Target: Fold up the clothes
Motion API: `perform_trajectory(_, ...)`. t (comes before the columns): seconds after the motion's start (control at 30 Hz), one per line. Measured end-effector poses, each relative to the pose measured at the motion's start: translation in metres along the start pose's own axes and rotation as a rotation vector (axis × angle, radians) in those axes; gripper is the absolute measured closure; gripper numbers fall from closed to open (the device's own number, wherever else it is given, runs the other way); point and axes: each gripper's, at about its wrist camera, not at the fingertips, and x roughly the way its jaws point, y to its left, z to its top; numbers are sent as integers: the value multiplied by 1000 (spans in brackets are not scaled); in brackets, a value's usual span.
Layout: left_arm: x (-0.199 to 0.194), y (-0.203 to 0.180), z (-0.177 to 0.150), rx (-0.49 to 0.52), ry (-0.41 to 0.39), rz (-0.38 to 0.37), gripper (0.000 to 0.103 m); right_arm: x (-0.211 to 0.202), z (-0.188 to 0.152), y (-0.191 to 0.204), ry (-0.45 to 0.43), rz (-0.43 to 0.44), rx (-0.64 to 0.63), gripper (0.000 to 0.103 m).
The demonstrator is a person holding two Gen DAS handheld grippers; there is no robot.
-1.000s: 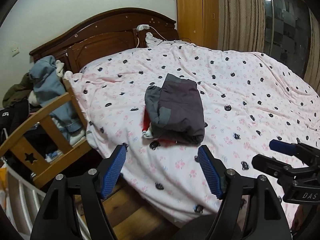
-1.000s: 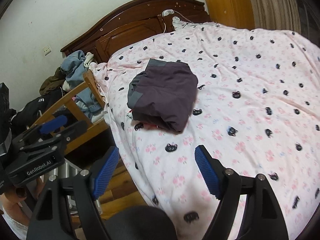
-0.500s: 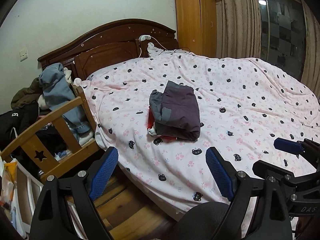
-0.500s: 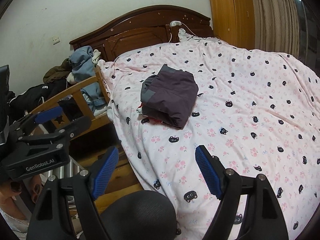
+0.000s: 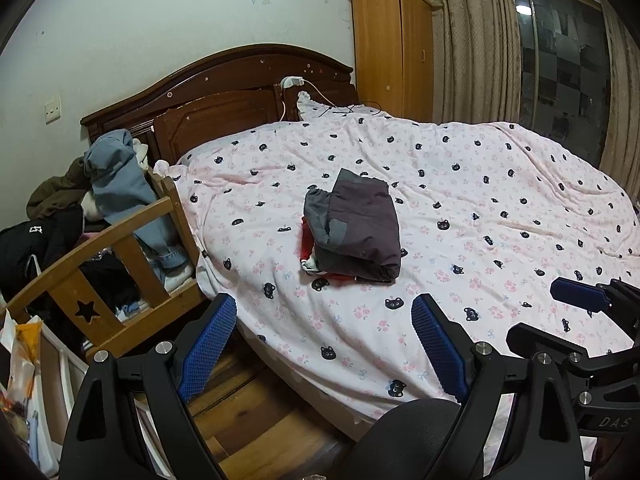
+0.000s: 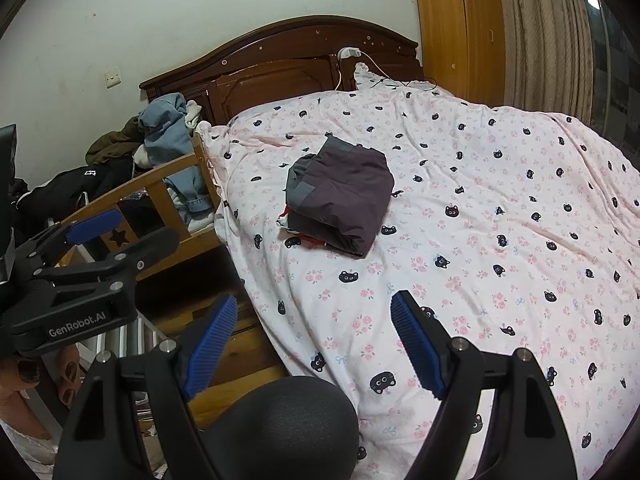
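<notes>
A folded dark garment [image 5: 356, 228], purple-grey with lighter grey panels, lies on the pink bed cover [image 5: 480, 216] printed with black cat faces and small flowers, toward the side of the bed nearest the wooden rail [image 5: 120, 264]. It sits on top of a red piece of clothing [image 5: 306, 240] whose edge pokes out underneath at the near left corner, along with a bit of white fabric. Both claws hang above the near edge of the bed, well apart from the pile and touching nothing. The left claw [image 5: 324, 344] has its blue pads spread wide with only bed cover and floor showing between them; its jaws have just been opening, with nothing between them. The right claw [image 6: 314, 340] also stands apart and empty. Seen from the right wrist, the left claw appears at the left side of the view, with a hand [image 6: 24, 380] with dark nail polish beneath it. Beyond the rail, a heap of clothes [image 5: 116, 184] includes pale blue jeans draped over it and dark jackets. A dark wooden headboard [image 5: 224, 92] backs the bed, with a white charger and cable on top, and a light wooden wardrobe [image 5: 392, 48] stands beside brown curtains [image 5: 472, 40]. A round black chair back [image 6: 280, 424] sits low in front of both cameras.
</notes>
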Motion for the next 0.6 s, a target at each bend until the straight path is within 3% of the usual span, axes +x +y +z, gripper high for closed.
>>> perform_trajectory(0.6,-15,0,0,3,-19,4,16,-13,0,7,-35,-13,-10,22)
